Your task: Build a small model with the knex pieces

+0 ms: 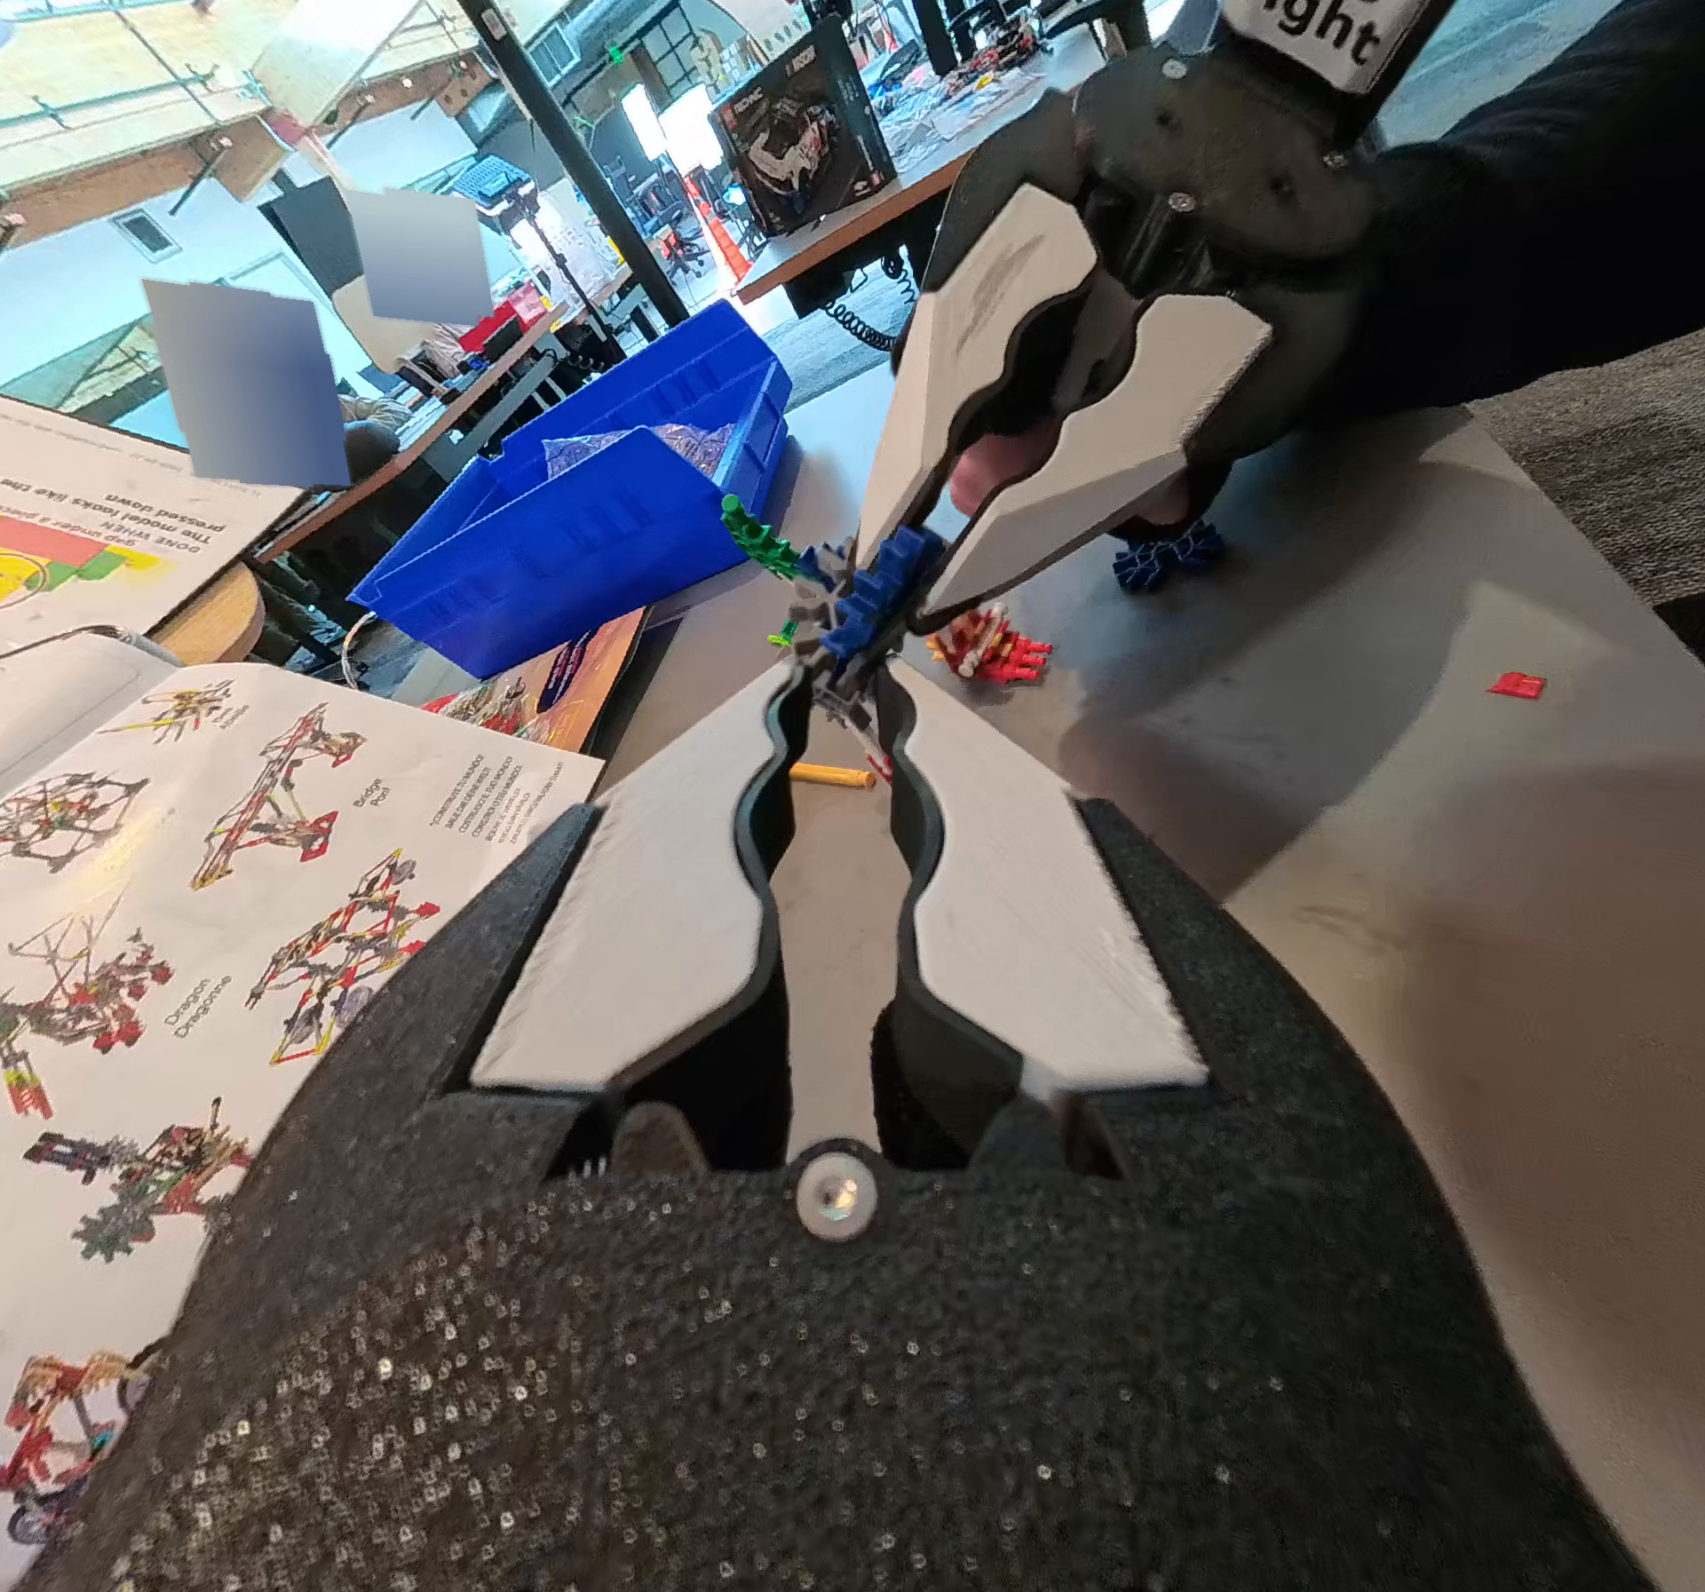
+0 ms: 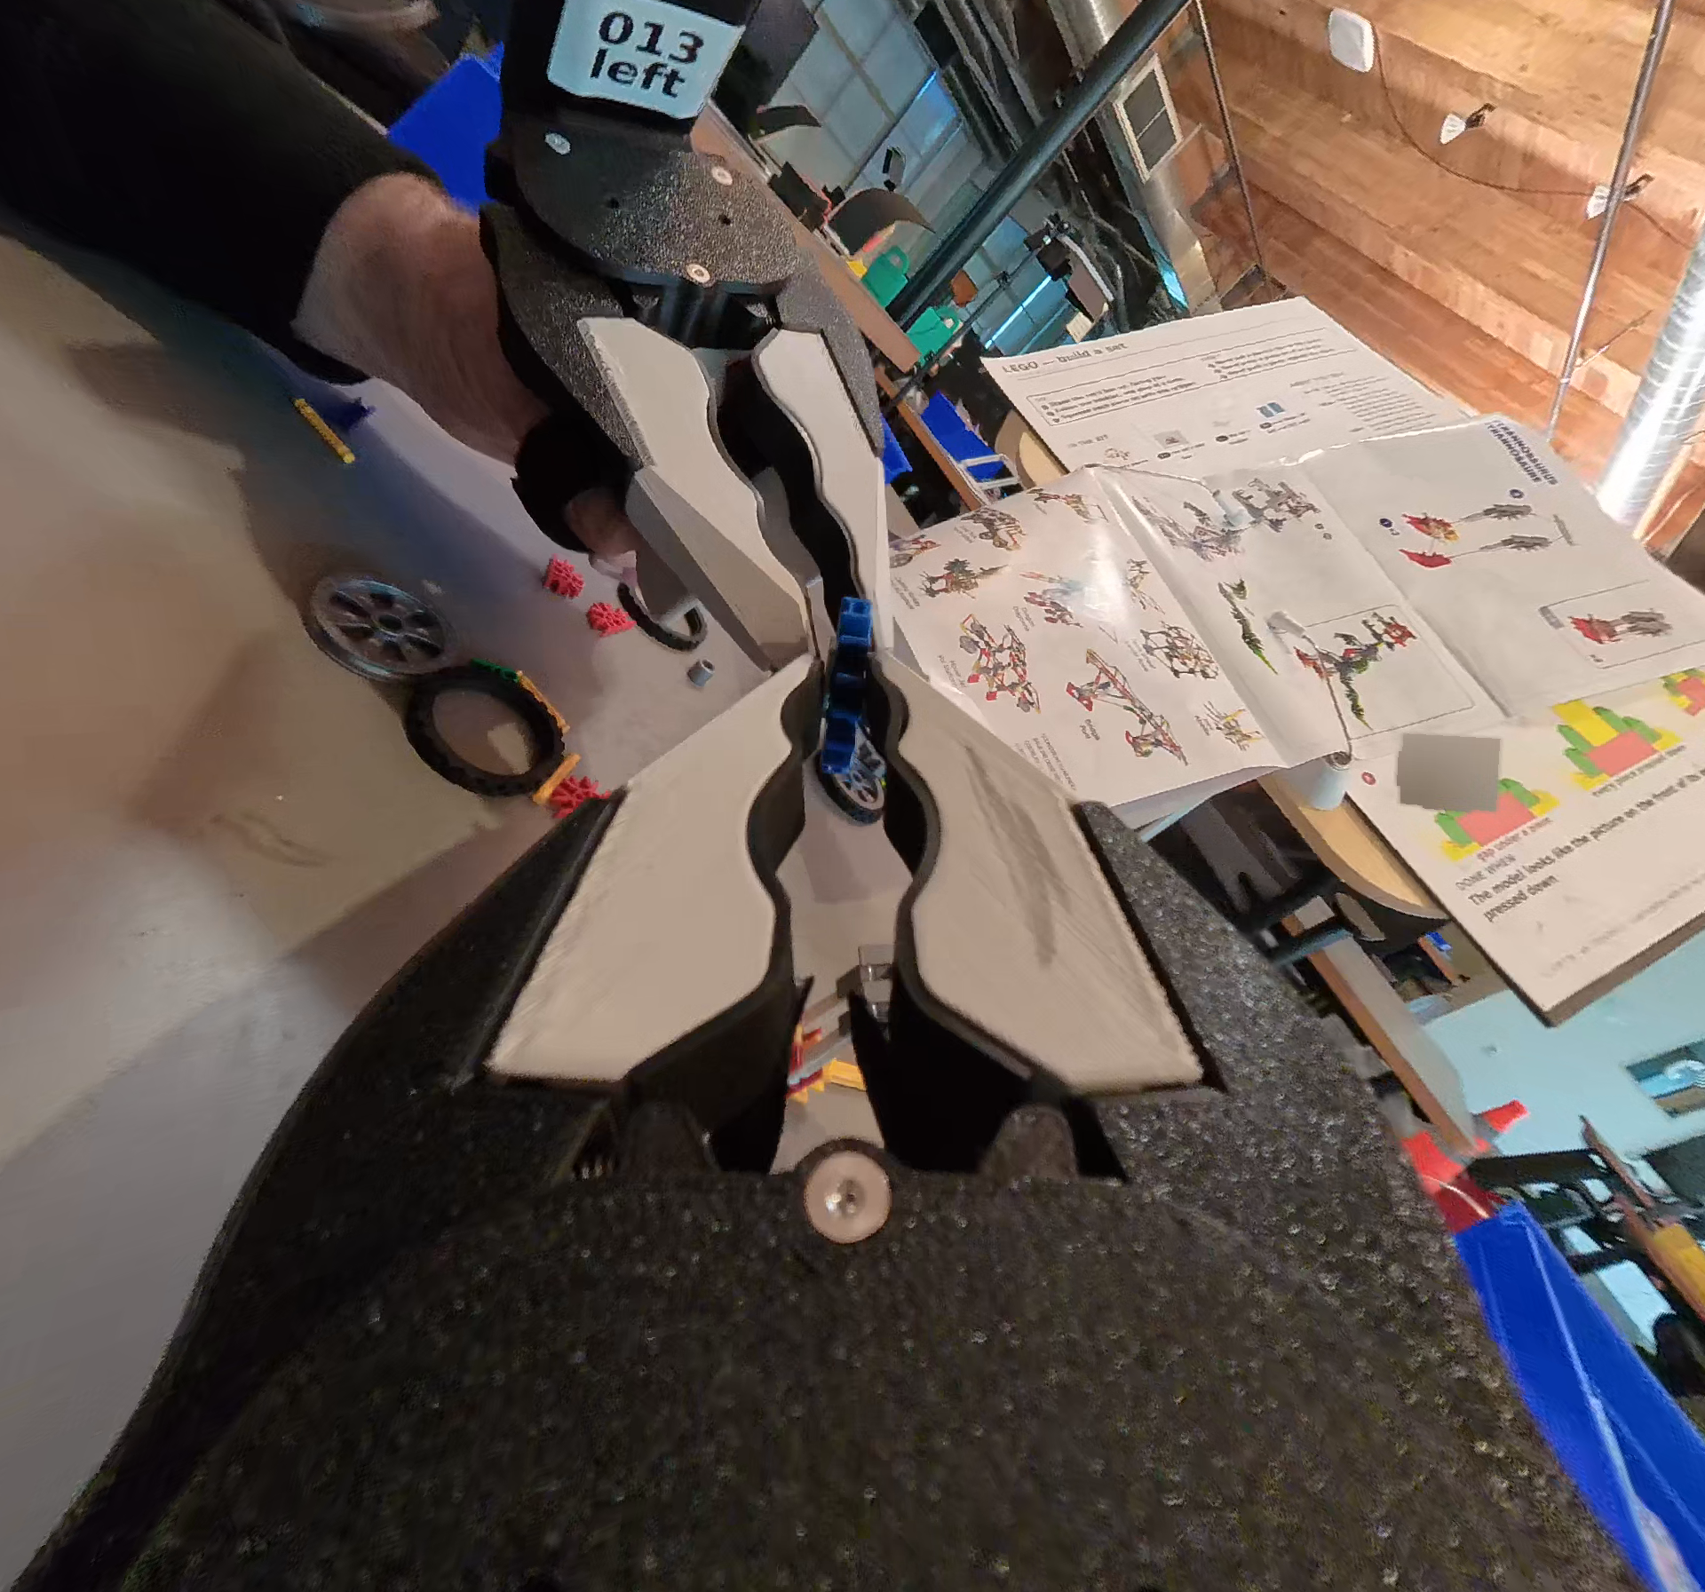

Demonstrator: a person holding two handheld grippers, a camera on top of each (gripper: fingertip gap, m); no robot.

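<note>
My left gripper [image 1: 841, 685] is shut on a small model of construction-toy pieces: grey connectors [image 1: 812, 616], a green piece [image 1: 761, 538] and a blue toothed piece [image 1: 876, 588]. It holds the model above the grey table [image 1: 1292, 764]. My right gripper [image 1: 890, 593] comes in from the upper right and is shut on the blue toothed piece. In the right wrist view, my right gripper [image 2: 847, 671] pinches that blue piece [image 2: 849, 690], with a small blue-rimmed wheel [image 2: 853, 787] just below it. The left gripper [image 2: 835, 625] meets it from above, tip to tip.
A blue bin [image 1: 572, 514] and an open instruction booklet [image 1: 231, 856] lie to the left. Loose on the table are a red and yellow pile [image 1: 992, 648], a blue connector [image 1: 1167, 556], a yellow rod [image 1: 830, 775], a silver wheel [image 2: 378, 625] and a black tyre [image 2: 484, 741]. The tips of both grippers are at nearly the same place.
</note>
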